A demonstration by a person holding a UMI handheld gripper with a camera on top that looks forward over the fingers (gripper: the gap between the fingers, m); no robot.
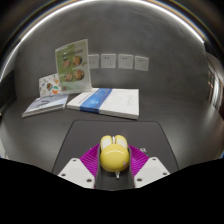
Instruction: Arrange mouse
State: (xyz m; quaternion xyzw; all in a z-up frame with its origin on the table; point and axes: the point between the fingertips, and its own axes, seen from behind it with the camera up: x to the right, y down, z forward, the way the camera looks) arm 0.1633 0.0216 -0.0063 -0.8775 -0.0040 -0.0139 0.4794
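Observation:
A yellow computer mouse [112, 152] sits between my gripper's two fingers, its nose pointing away from me. My gripper [112, 162] is shut on the mouse, with the magenta pads [91, 158] pressing against its left and right sides. A dark grey mouse mat [82, 135] lies on the grey table under and just beyond the fingers. I cannot tell whether the mouse rests on the mat or is held just above it.
Beyond the mat lie a white and blue book [106, 100] and a thin booklet [45, 104] to its left. A leaflet [73, 64] stands upright behind them. Small paper sheets [118, 61] hang on the back wall.

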